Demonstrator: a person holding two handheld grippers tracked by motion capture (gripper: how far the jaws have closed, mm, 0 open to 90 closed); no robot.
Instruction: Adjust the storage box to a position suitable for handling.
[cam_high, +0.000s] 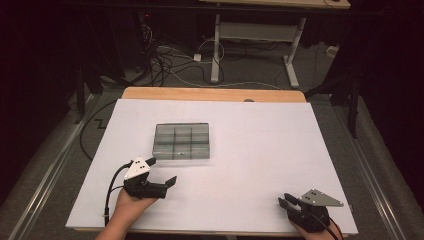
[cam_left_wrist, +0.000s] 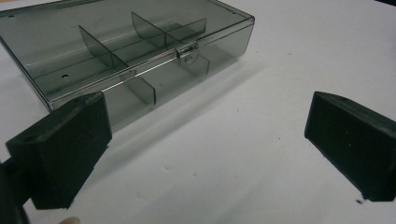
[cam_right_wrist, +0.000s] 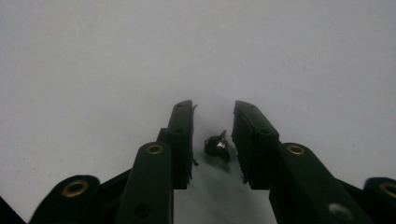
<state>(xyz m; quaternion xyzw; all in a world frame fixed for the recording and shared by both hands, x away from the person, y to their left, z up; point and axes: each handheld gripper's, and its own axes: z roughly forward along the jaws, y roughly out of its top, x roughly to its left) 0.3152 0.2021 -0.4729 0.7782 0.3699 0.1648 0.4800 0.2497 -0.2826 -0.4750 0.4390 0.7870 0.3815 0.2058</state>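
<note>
The small black piece lies on the white counter between the jaws of your right claw, a little nearer the right-hand jaw in the right gripper view and apart from both. That claw stands narrow, with daylight on each side of the piece, so nothing is gripped yet. In the high view the right claw sits down at about 5 o'clock on the counter. The piece looks tiny, light and hard, with a shiny spot and an uneven outline; what exactly it is, you cannot tell. Expect it to skid or flip away if one pad reaches it first, so centre it between the pads, keep them low against the counter and close slowly across its widest part. Your left claw rests at about 7 o'clock, jaws wide and empty, aimed at the smoked plastic compartment box, which lies near it toward 12 o'clock. The box looks stiff, thin-walled and slick, its lid down and its small latch on the side facing you. If you must steady it, take it across a corner or side wall, never the flat lid.
</note>
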